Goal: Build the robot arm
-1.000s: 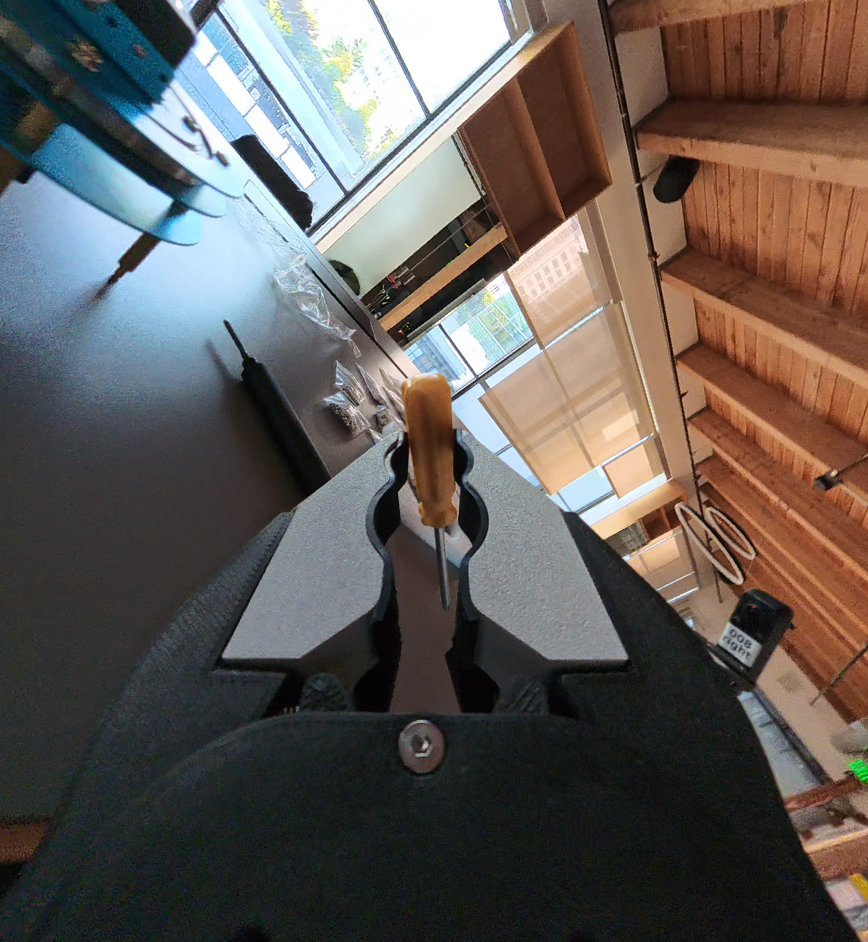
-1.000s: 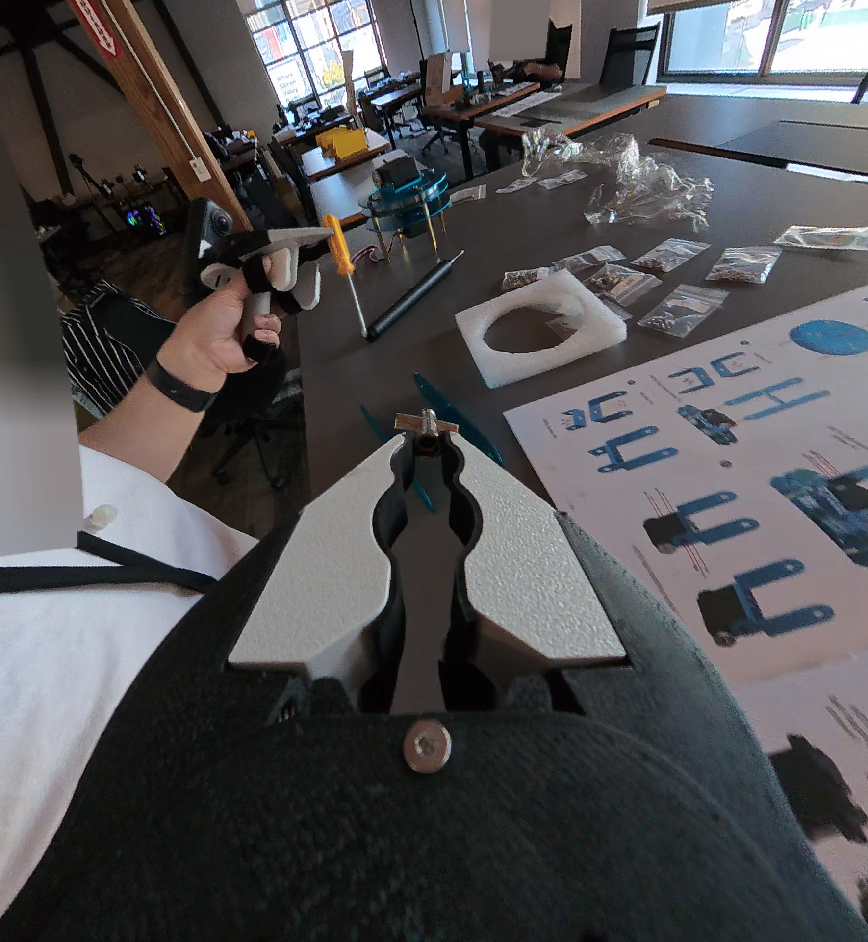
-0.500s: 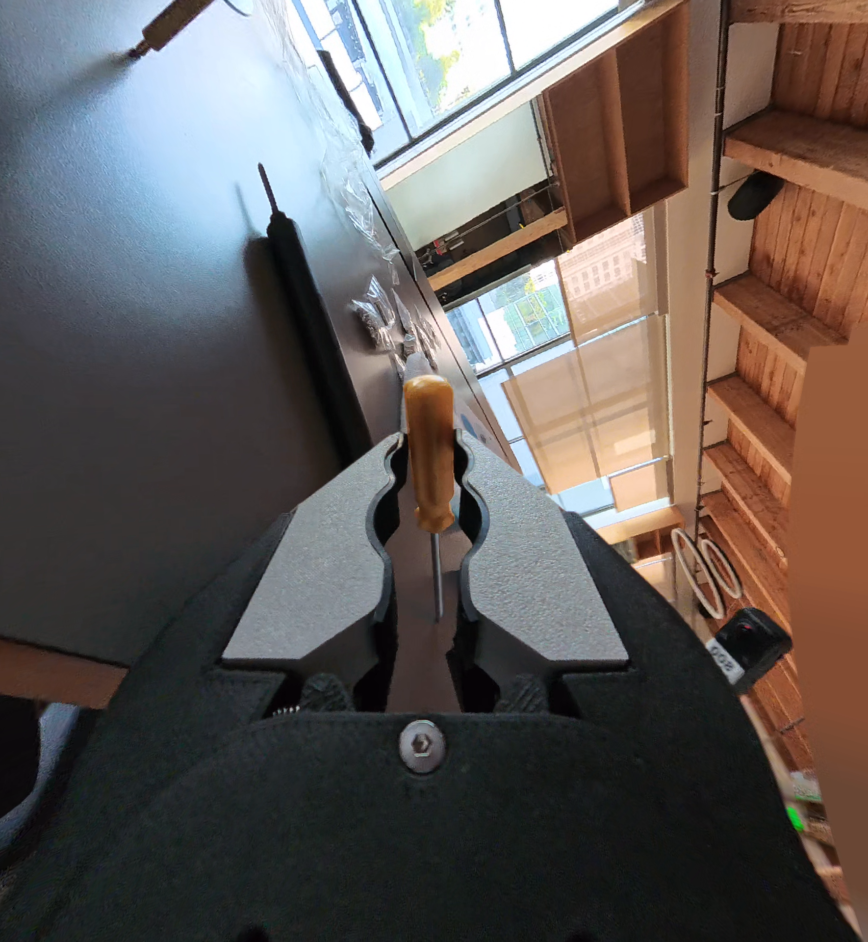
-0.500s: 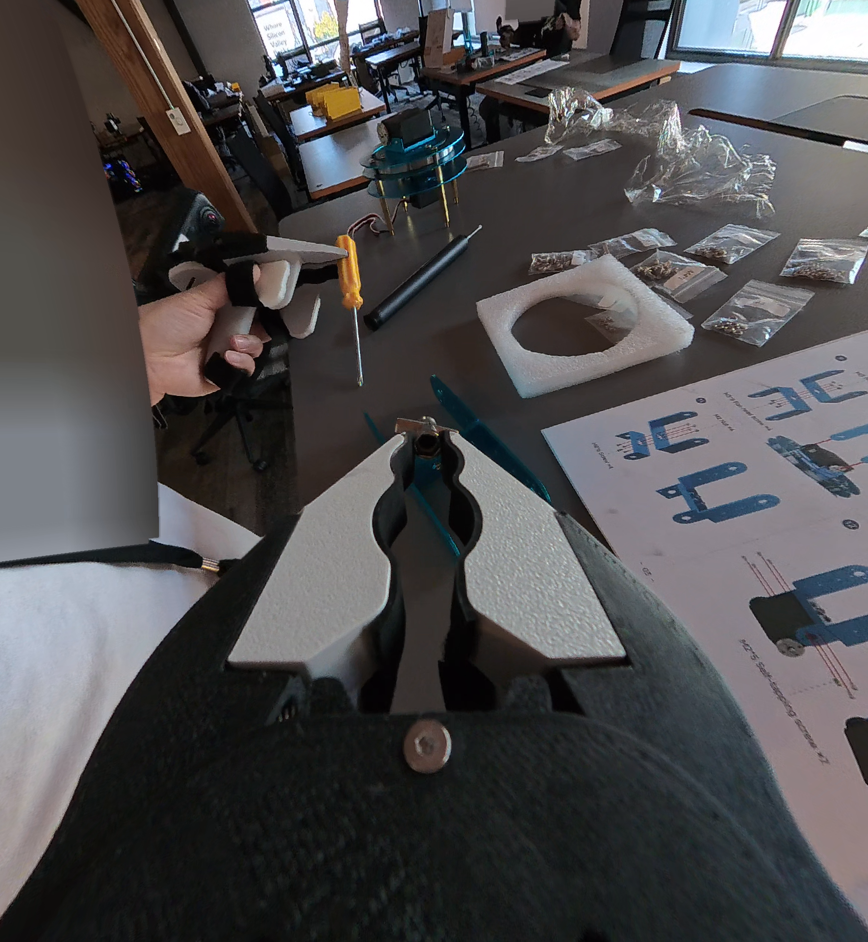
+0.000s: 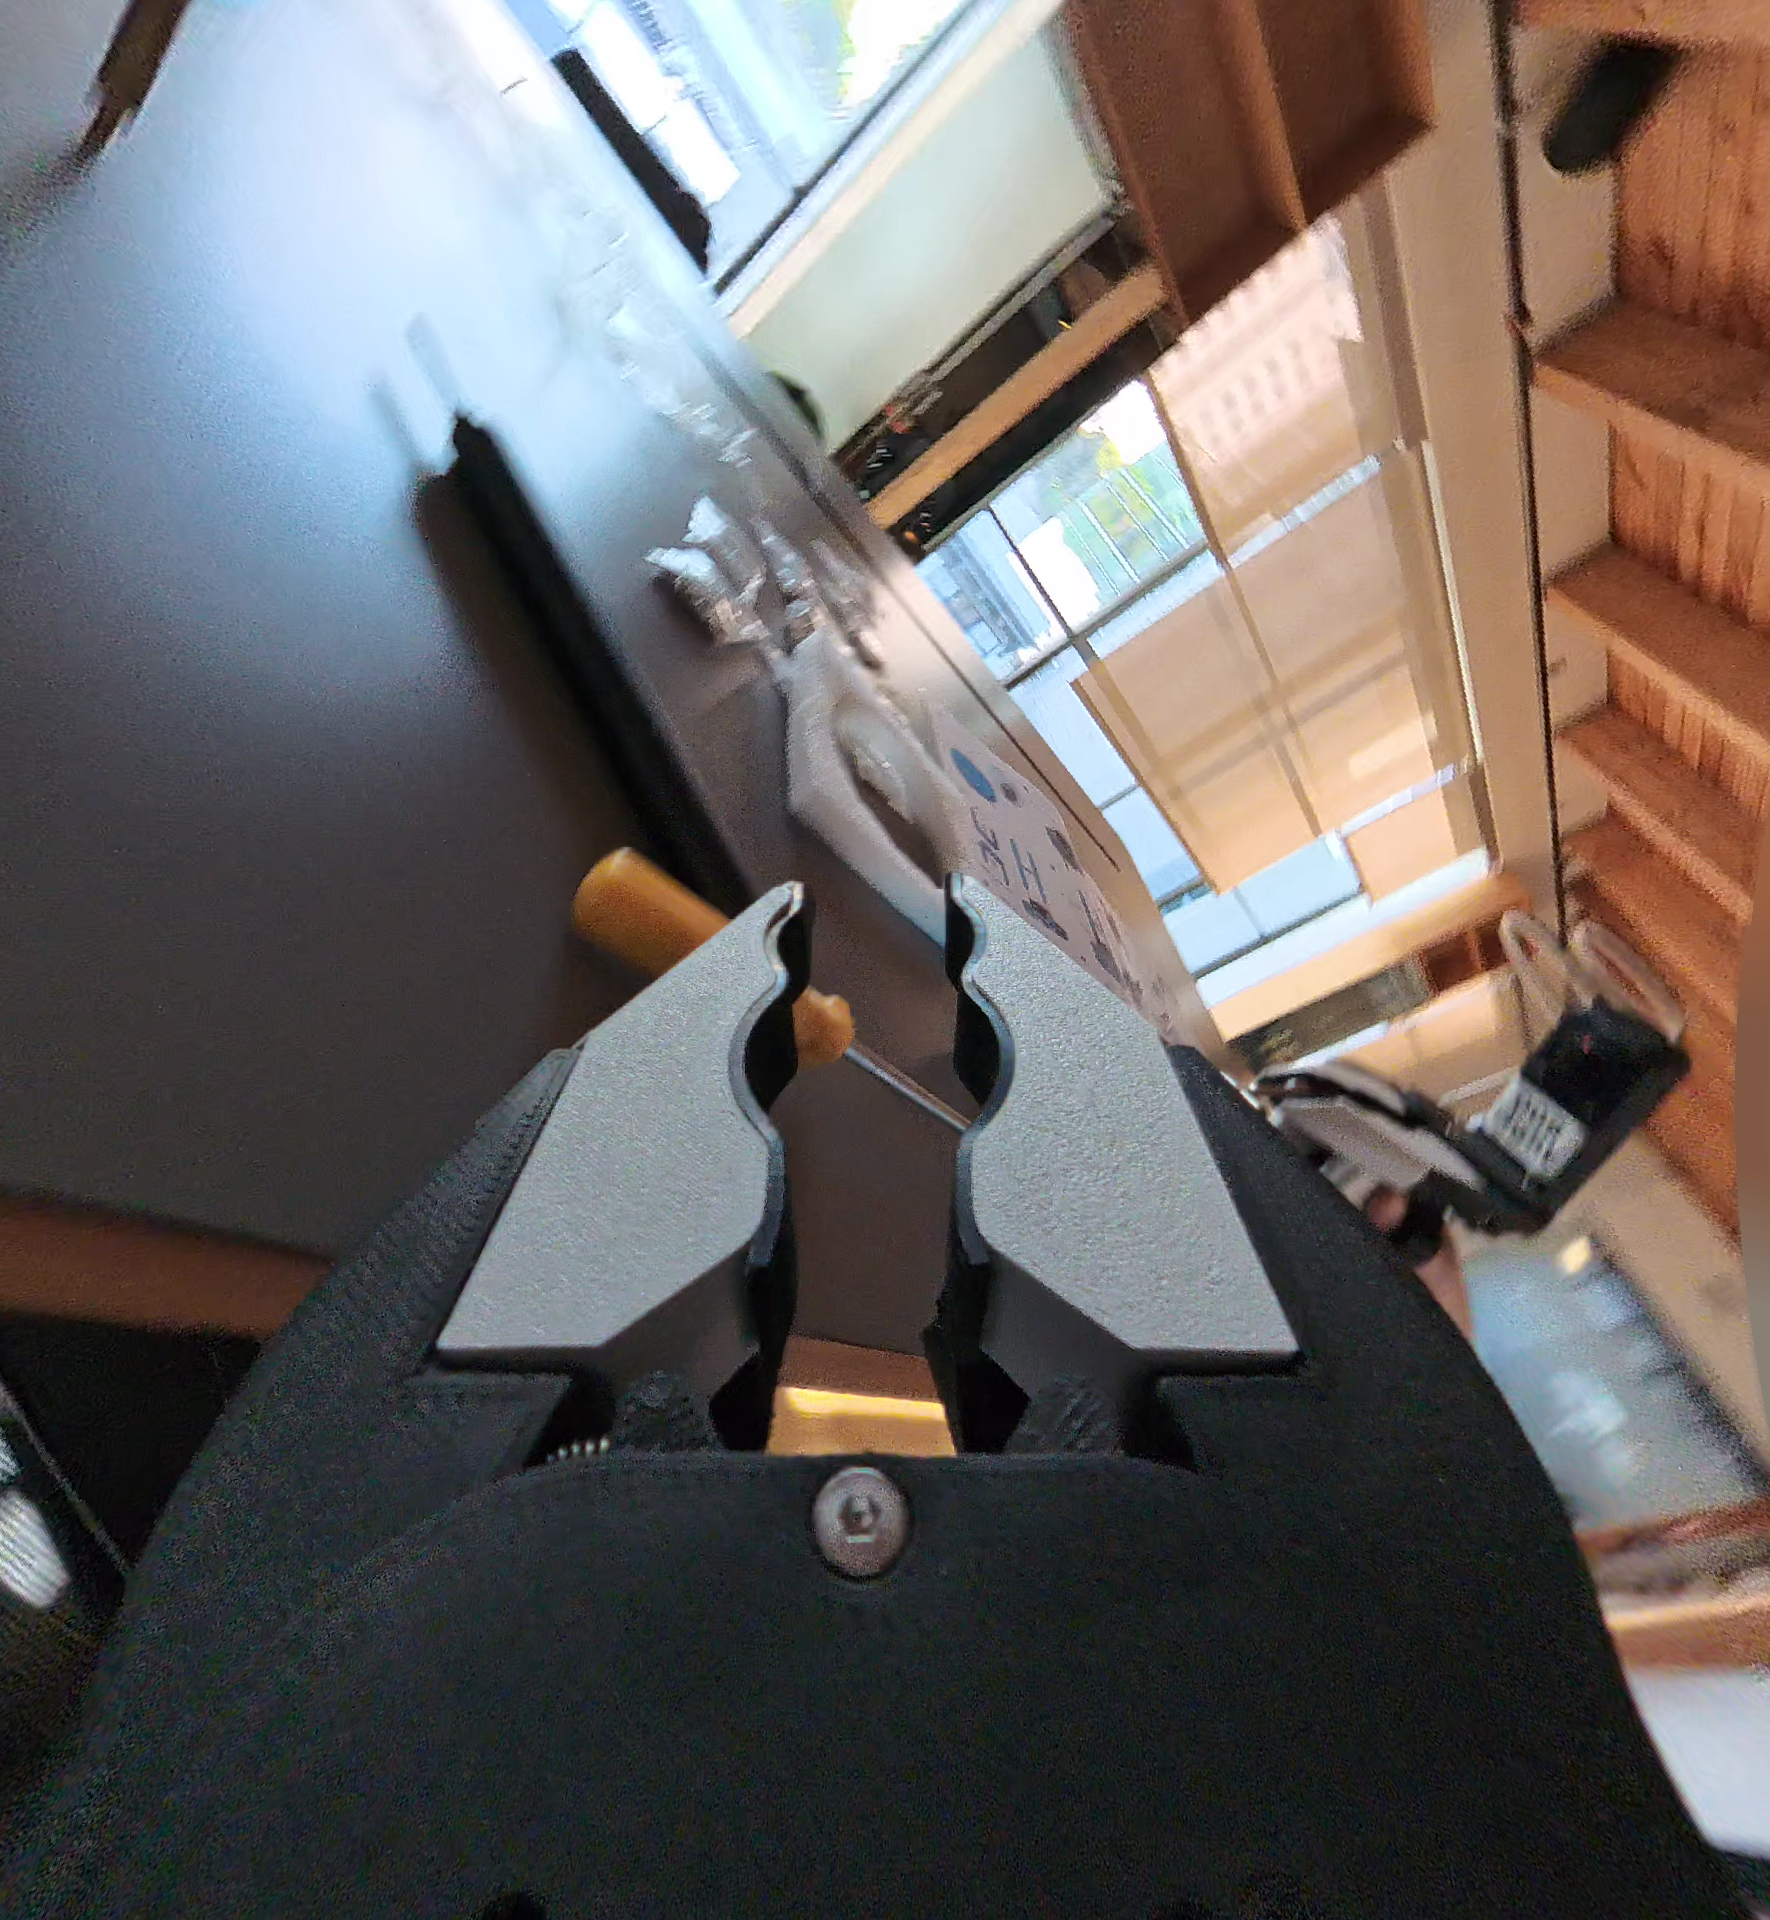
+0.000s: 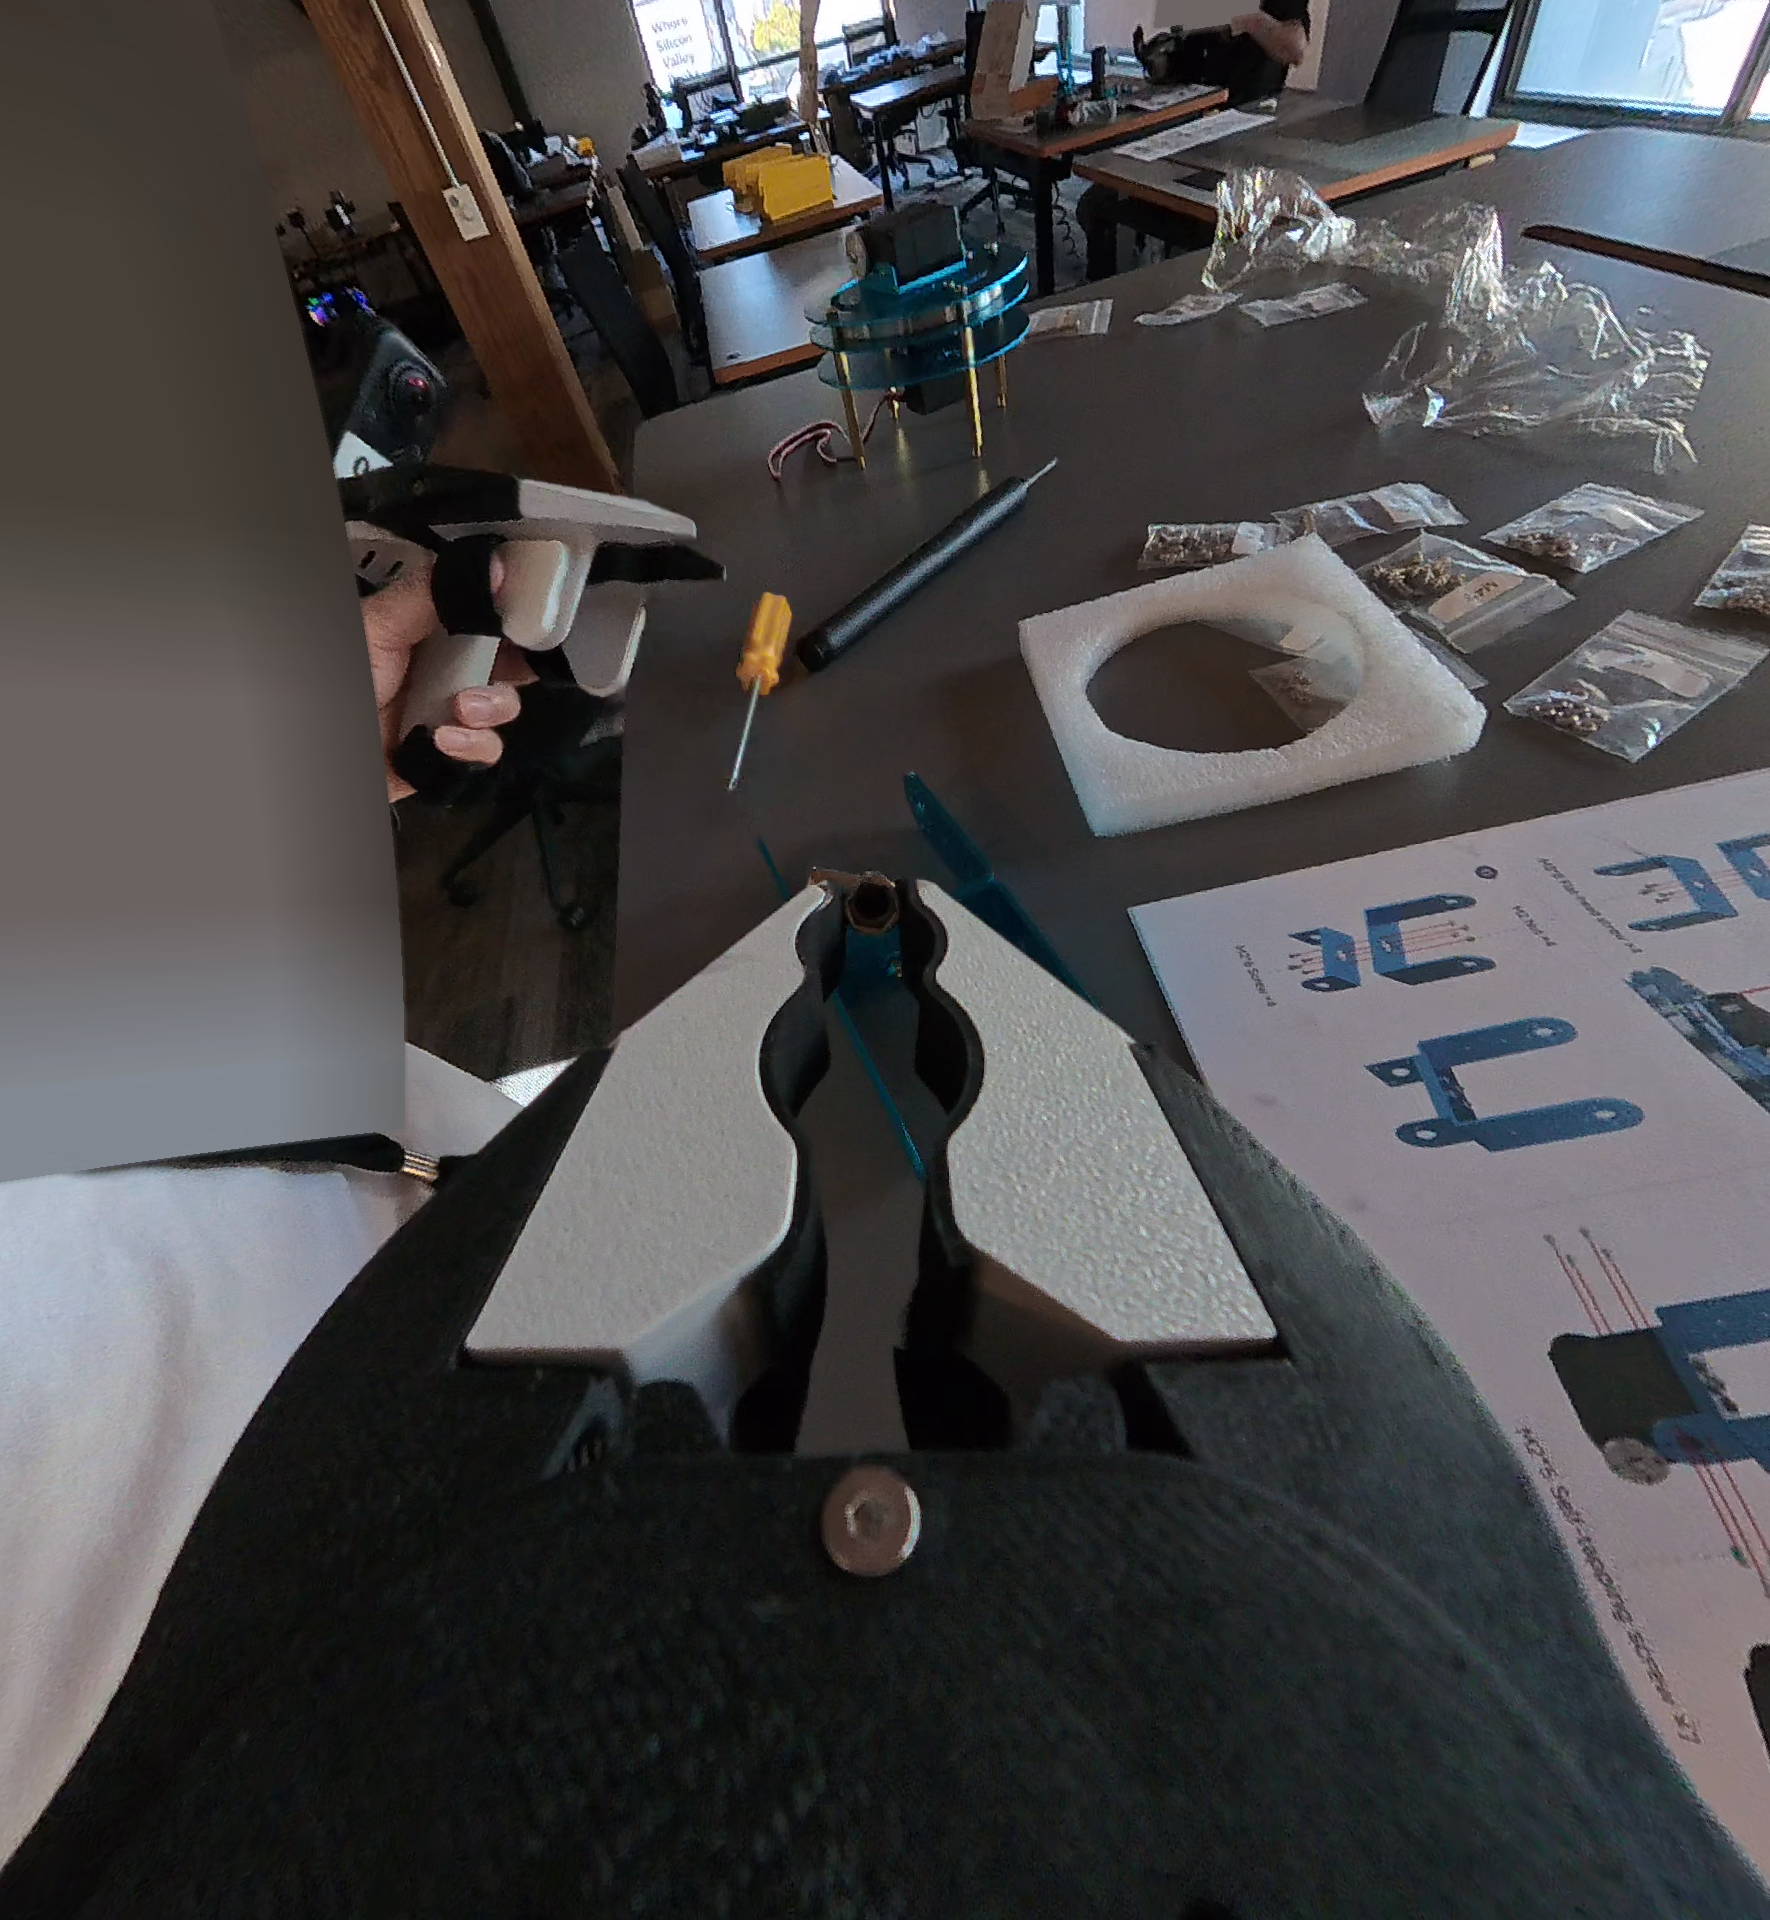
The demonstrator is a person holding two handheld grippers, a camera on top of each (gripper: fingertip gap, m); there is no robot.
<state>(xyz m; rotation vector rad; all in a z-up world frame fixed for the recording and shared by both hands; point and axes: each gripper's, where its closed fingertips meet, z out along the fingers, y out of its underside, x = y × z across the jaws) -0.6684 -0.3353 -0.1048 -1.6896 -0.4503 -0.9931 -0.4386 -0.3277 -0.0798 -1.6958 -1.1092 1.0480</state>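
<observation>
My left gripper [image 5: 876, 904] is open and empty, tilted over the dark table [image 5: 237, 727]. The orange-handled screwdriver [image 5: 652, 914] lies on the table just beyond its left finger, with its shaft crossing the gap between the fingers. In the right wrist view the screwdriver [image 6: 761, 644] lies flat near the table's left edge, just right of the left gripper [image 6: 699, 551]. My right gripper [image 6: 868, 899] is shut on a small brass hex standoff [image 6: 868, 906]. A clear blue plate [image 6: 964, 873] sits right under it; I cannot tell whether the two are joined.
A black pen-shaped driver [image 6: 912, 571] lies beside the screwdriver. A white foam frame [image 6: 1245, 675], several small bags of hardware [image 6: 1639, 675], crumpled plastic wrap [image 6: 1483, 343] and a blue round assembly on brass legs [image 6: 922, 301] lie farther back. A printed sheet [image 6: 1535, 1039] covers the right. The tips of one gripper are about 25 cm away from the tips of the other.
My left gripper has opened and let go of the screwdriver, which now lies on the table. The right gripper stays shut on the standoff and has shifted slightly.
</observation>
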